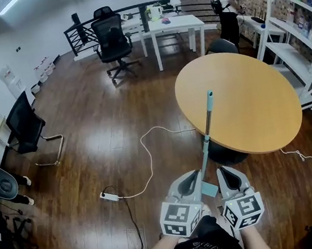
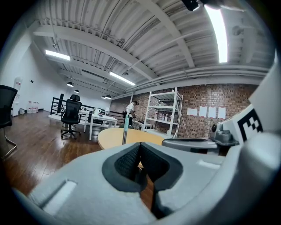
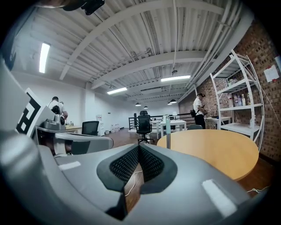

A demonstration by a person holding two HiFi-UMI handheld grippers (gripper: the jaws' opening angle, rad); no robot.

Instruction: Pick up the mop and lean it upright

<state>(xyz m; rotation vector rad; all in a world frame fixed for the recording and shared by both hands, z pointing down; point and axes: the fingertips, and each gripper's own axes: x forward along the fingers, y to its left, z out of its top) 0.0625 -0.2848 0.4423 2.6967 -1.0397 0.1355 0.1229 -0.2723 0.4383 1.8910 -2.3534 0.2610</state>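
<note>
Mop (image 1: 207, 125) standing against the round table (image 1: 257, 107)

My left gripper (image 1: 192, 176) and right gripper (image 1: 227, 171) sit side by side at the bottom centre of the head view. Both have their jaws pressed together with nothing between them. The mop's handle rises just past my left gripper, tilted slightly, and meets the near edge of the table at mid-frame. Dark glossy wood floor (image 1: 99, 129) fills the room. A white cable (image 1: 148, 156) runs left of centre to a power strip (image 1: 110, 196). Black office chairs (image 1: 112, 41) and a white desk (image 1: 171, 27) stand at the top, white shelving (image 1: 298, 32) on the right.
</note>
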